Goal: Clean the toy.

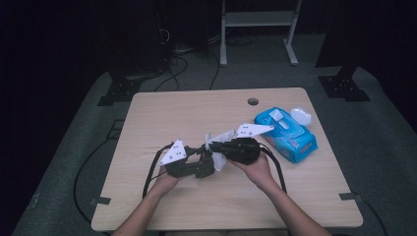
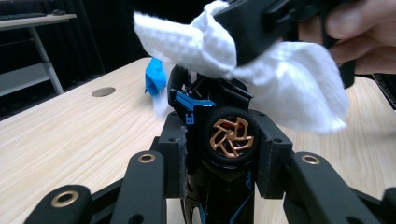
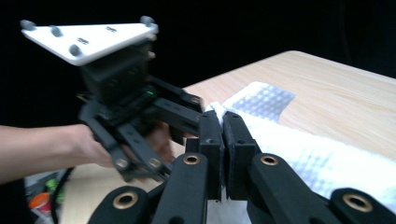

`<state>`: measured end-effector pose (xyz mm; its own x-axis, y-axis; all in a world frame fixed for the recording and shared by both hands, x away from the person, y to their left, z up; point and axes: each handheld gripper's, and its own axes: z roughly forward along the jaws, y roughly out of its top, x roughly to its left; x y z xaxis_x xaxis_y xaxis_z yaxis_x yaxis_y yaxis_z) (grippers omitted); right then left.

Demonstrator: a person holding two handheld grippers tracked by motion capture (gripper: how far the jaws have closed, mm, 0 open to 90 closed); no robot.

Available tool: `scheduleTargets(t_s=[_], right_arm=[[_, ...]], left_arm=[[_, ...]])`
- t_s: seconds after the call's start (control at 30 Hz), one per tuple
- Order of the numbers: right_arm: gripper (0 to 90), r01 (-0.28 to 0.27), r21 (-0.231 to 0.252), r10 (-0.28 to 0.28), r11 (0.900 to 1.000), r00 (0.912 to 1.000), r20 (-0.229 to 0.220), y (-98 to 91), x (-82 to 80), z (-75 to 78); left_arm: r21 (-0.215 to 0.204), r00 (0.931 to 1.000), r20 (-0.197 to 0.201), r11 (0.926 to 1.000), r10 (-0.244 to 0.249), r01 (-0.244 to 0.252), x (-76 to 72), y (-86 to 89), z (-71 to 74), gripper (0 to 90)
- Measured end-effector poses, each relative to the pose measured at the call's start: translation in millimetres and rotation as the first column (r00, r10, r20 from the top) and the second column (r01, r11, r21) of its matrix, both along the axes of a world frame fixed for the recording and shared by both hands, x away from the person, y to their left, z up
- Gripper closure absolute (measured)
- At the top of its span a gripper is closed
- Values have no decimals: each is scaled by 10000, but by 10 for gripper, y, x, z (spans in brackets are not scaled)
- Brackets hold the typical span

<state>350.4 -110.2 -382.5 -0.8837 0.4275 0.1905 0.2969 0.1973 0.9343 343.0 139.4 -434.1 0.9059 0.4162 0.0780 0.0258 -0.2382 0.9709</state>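
My left gripper (image 2: 225, 156) is shut on a black toy car (image 2: 219, 121) with blue trim and a gold-spoked wheel, holding it nose-up over the table. Draped over the top of the car is a white wipe (image 2: 289, 88). It is pinched in my right gripper (image 3: 222, 127), whose jaws are shut on its bunched edge (image 3: 280, 140). In the high view the two grippers meet at mid-table, left gripper (image 1: 209, 160) and right gripper (image 1: 217, 146), with the wipe (image 1: 220, 137) between them. Much of the car is hidden behind the wipe and the jaws.
A blue pack of wet wipes (image 1: 286, 133) with its white lid flipped open lies at the right of the wooden table (image 1: 162, 113). A round cable hole (image 1: 253, 102) sits near the far edge. Cables trail from both grippers towards the person.
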Motion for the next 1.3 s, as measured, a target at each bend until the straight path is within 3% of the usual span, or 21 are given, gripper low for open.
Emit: scheduleTargets(t_s=[0.13, 0.2, 0.33, 0.57, 0.67, 0.77, 0.97, 1.3], right_arm=[[868, 208, 77, -208, 9998, 9997, -110, -64, 21, -7], [868, -208, 91, 208, 9997, 9998, -37, 46, -14, 22], [868, -410, 57, 410, 9991, 9991, 47, 104, -28, 28], [869, 346, -104, -347, 9993, 9994, -54, -104, 31, -31], [869, 309, -56, -310, 9995, 9995, -83, -94, 17, -26], [868, -119, 6, 119, 9999, 9999, -25, 3, -19, -10], [868, 138, -16, -138, 9999, 9999, -98, -70, 10, -43], [869, 35, 68, -33, 10000, 9997, -237, -56, 16, -78]], left_arm=[[56, 10000, 33, 10000, -38, 38, 0, -19, 7, 615], [56, 10000, 42, 10000, -20, 20, -1, -20, 9, 615], [-18, 10000, 9, 10000, 11, -11, -2, 2, 8, 616], [-52, 10000, -8, 10000, 64, -64, 7, 13, 10, 618], [-57, 10000, 13, 10000, 27, -27, 6, -9, 14, 618], [-73, 10000, 20, 10000, 39, -39, 4, -7, 16, 619], [-124, 9999, 0, 9999, 105, -105, 12, 22, 13, 620], [40, 9995, 230, 9998, 200, -201, 1, 3, 18, 618]])
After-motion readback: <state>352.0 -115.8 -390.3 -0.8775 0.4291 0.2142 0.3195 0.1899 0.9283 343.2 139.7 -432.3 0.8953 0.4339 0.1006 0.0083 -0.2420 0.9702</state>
